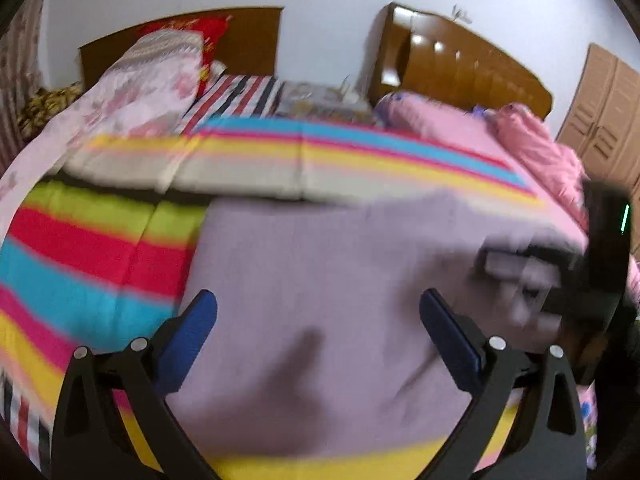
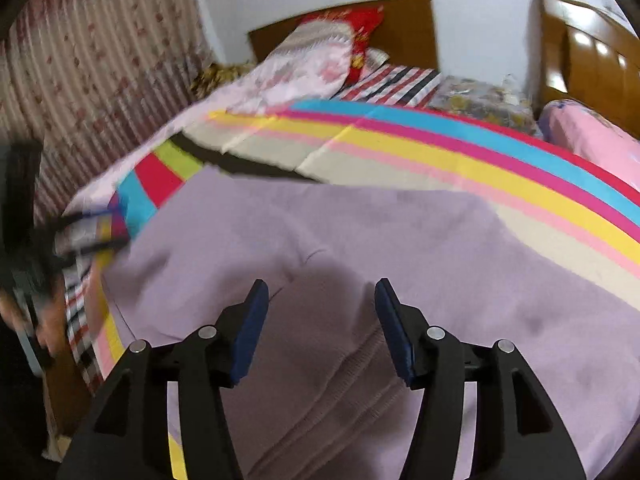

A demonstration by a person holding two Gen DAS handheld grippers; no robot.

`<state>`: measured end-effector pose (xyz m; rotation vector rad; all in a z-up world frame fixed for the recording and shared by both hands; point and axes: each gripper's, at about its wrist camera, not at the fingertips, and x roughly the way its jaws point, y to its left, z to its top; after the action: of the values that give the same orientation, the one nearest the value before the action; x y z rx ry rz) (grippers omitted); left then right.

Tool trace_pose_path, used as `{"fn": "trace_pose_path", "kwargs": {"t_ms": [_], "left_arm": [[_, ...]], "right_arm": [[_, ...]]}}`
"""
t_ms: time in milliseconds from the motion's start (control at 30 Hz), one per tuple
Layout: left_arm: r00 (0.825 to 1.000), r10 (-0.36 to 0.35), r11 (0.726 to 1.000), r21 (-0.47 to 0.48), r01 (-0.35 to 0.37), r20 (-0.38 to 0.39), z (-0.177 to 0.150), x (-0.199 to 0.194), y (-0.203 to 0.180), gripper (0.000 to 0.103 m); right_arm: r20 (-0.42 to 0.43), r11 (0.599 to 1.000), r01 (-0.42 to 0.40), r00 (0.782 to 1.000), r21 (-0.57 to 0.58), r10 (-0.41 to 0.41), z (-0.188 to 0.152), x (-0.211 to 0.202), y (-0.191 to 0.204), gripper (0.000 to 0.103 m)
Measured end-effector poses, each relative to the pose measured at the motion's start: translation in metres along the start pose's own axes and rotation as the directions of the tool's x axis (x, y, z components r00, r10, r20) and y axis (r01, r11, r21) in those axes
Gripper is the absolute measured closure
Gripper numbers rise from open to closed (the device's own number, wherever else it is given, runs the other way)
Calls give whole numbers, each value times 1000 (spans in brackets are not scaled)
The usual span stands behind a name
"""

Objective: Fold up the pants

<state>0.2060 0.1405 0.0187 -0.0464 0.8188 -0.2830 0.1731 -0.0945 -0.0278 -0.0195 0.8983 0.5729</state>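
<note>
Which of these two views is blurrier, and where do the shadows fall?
Left wrist view: heavily motion-smeared, the right gripper a streak at the edge, a dark shadow on the lilac pants. Right wrist view: sharper, only its left edge smeared, shadow between the open fingers; glare on the glossy headboard.

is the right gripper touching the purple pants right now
Apart. In the right wrist view the right gripper has open jaws with nothing between the pads, held above the pants.

Pants (image 2: 360, 240) lie flat; pillows (image 2: 312, 64) crowd the headboard
</note>
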Motion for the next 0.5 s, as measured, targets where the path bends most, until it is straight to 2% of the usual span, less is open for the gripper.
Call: {"fn": "trace_pose_path", "kwargs": {"t_ms": [33,100,167,233,300,367,433,500], "left_arm": [[1000,-8,1000,13,8,-8,12,9,-6,2],[996,-32,999,10,33,-87,33,48,-7,2],[984,38,999,-8,-40,-173,42,86,-2,2],[980,58,998,12,-57,-190,44,104,1,2],[980,82,996,46,-75,-182,40,111,4,2],[984,88,995,62,-79,-158,34,116,4,2],[985,107,992,82,-96,-137,28,115,-1,2],[985,110,992,80,-100,-133,26,115,0,2]], "right_arm": [[-41,1000,9,999,-15,-9,0,10,2,42],[-46,1000,15,999,-23,-16,-1,15,2,40],[-36,1000,3,999,12,-2,1,4,-4,40],[2,999,32,999,23,-32,4,-13,-15,37],[25,992,118,992,45,-120,5,-26,-40,26],[-3,967,232,973,101,-233,3,-27,-79,25],[-62,929,339,941,147,-334,-3,-22,-118,24],[-106,906,380,924,184,-366,-11,-14,-145,21]]}}
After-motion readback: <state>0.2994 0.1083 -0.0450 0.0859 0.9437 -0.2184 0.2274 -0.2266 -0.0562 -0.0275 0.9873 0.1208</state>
